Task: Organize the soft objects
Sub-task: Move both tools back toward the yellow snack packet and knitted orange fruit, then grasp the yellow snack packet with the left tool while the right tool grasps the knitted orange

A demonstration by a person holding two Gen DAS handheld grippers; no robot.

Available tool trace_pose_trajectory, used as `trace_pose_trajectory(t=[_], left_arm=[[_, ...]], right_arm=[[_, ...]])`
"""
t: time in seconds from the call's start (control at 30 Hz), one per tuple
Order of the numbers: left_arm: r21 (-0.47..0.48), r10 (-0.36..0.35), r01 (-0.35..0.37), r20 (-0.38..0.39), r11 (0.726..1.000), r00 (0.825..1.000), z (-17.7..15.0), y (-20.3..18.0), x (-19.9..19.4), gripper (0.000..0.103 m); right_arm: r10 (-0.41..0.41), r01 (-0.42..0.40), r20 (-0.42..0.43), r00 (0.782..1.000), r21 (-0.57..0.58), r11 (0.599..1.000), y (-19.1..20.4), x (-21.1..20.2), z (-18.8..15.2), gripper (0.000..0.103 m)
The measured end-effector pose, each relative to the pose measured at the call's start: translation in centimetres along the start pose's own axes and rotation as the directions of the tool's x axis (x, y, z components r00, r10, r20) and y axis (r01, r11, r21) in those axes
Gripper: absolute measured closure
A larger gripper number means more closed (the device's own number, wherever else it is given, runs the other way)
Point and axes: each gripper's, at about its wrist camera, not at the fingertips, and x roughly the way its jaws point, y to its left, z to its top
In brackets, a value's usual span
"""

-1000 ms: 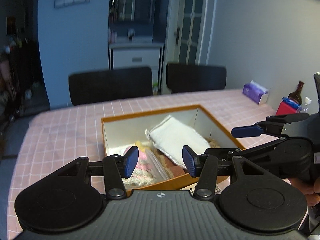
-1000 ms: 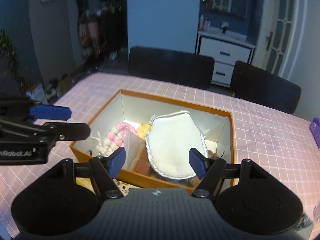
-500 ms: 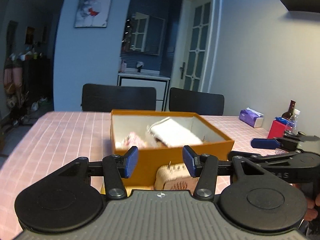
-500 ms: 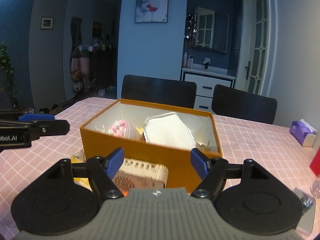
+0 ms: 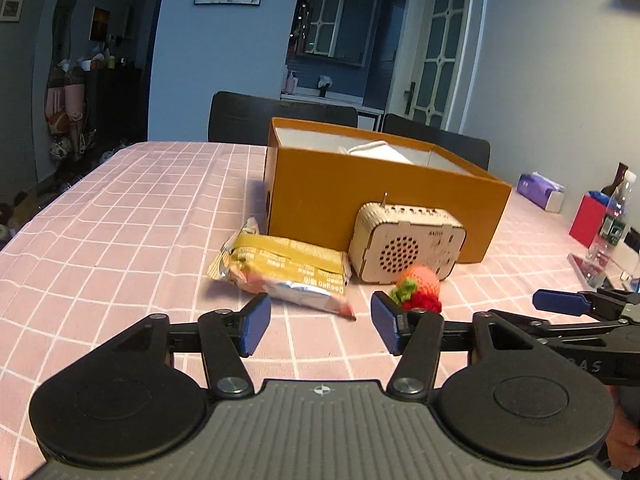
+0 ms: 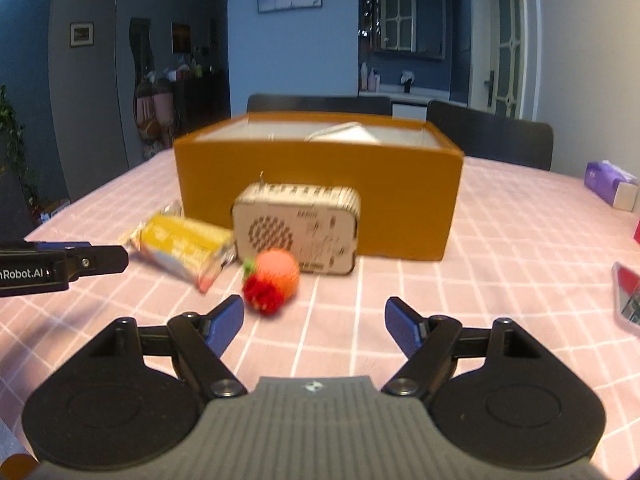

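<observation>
Two open grippers low over a pink checked tabletop [image 5: 120,216], facing one orange box and three loose items.

One orange box [image 6: 320,196] sits at 12 o'clock in the right wrist view, long side facing the camera, with one white cloth [image 6: 340,132] showing above its rim. Touching its front wall stands one wooden radio model [image 6: 296,232], speaker grille facing the cameras; its printed lettering is too blurred to read. At 10 o'clock lies one yellow snack packet [image 5: 280,272], long axis running 10 to 4 in the left wrist view, print unreadable. One knitted strawberry [image 6: 274,278] lies just before the radio, green leaves pointing to 9 o'clock. The left gripper [image 5: 320,328], marked "Robot.AI", has just been opening, fingers apart and empty; the right gripper [image 6: 314,326] likewise, empty.
</observation>
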Motion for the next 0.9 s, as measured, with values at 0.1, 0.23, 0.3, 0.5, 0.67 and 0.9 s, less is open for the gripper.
trace_pose_trajectory(t=[0.1, 0.23, 0.3, 0.5, 0.67, 0.9], left_arm=[[0.009, 0.012, -0.012, -0.011, 1.0, 1.0, -0.5, -0.1, 0.2, 0.03], [-0.003, 0.032, -0.032, -0.02, 0.999, 0.999, -0.8, 0.3, 0.8, 0.025], [-0.03, 0.053, -0.053, -0.015, 0.998, 0.998, -0.7, 0.7, 1.2, 0.02], [-0.091, 0.08, -0.08, -0.011, 0.993, 0.997, 1.4, 2.8, 2.6, 0.015], [-0.058, 0.091, -0.094, -0.047, 0.994, 0.995, 3.0, 3.6, 5.0, 0.015], [-0.069, 0.08, -0.088, -0.115, 0.994, 0.99, 4.2, 5.1, 8.7, 0.015]], right_arm=[[0.008, -0.008, -0.005, 1.0, -0.011, 1.0, 0.8, 0.3, -0.4, 0.026], [0.015, -0.016, -0.011, 1.0, -0.021, 1.0, 1.3, 0.8, -0.5, 0.026], [0.017, -0.018, -0.019, 1.0, -0.029, 0.999, 1.6, 1.2, -0.3, 0.026], [0.022, -0.024, -0.053, 0.998, -0.033, 0.999, 2.5, 3.1, 0.9, 0.026], [0.013, -0.015, -0.082, 0.997, -0.026, 1.0, 2.8, 5.1, 2.0, 0.026], [0.036, -0.032, -0.111, 0.993, 0.037, 0.999, 2.1, 7.1, 3.1, 0.03]])
